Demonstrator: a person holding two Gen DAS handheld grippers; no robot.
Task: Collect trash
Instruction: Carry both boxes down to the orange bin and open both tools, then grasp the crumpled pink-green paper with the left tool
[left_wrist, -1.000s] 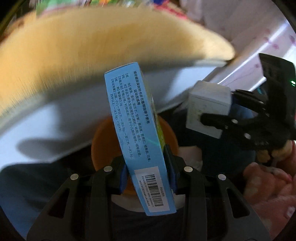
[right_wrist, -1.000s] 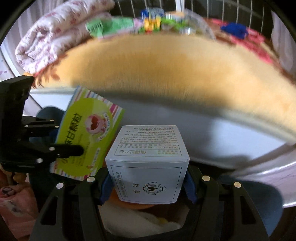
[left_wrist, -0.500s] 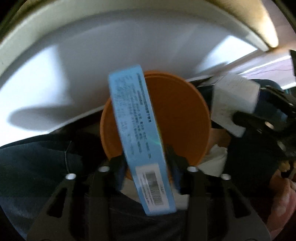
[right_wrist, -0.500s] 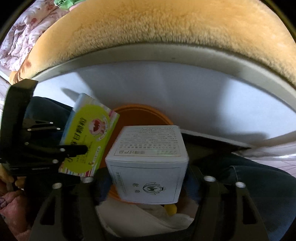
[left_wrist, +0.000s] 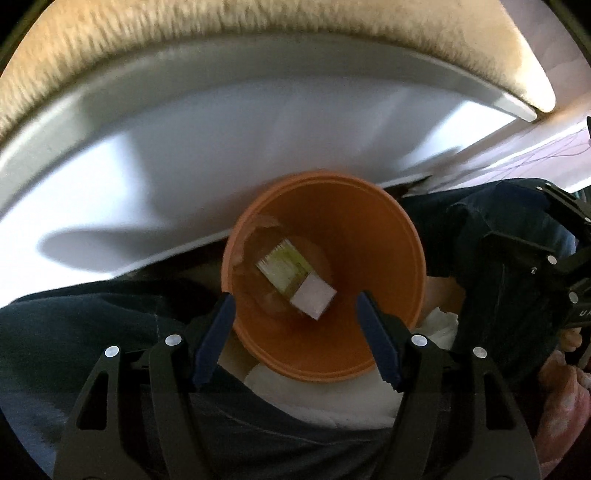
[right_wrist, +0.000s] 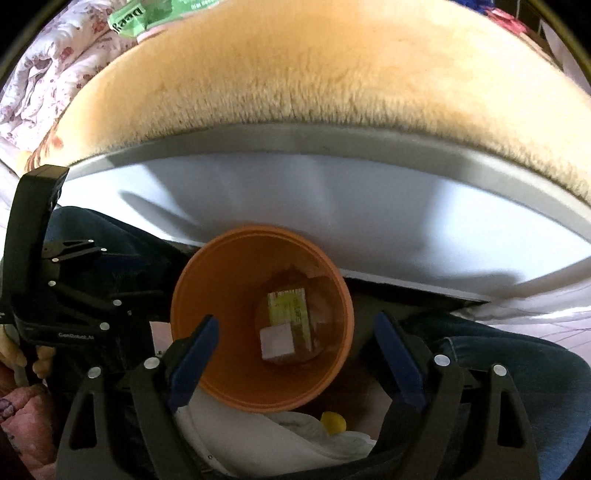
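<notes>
The orange bin (left_wrist: 384, 258) is sitting between the person's legs, its base hidden by its own walls. At the bottom two boxes are lying, blurred: a green-faced box (left_wrist: 282, 267) and, touching it at 4 o'clock, a white box (left_wrist: 313, 300); their print is unreadable. The left claw (left_wrist: 295, 332) is hanging released above the rim, jaws just opening, nothing between them. The right claw (right_wrist: 295, 354) is likewise spread wide and empty over the bin.
</notes>
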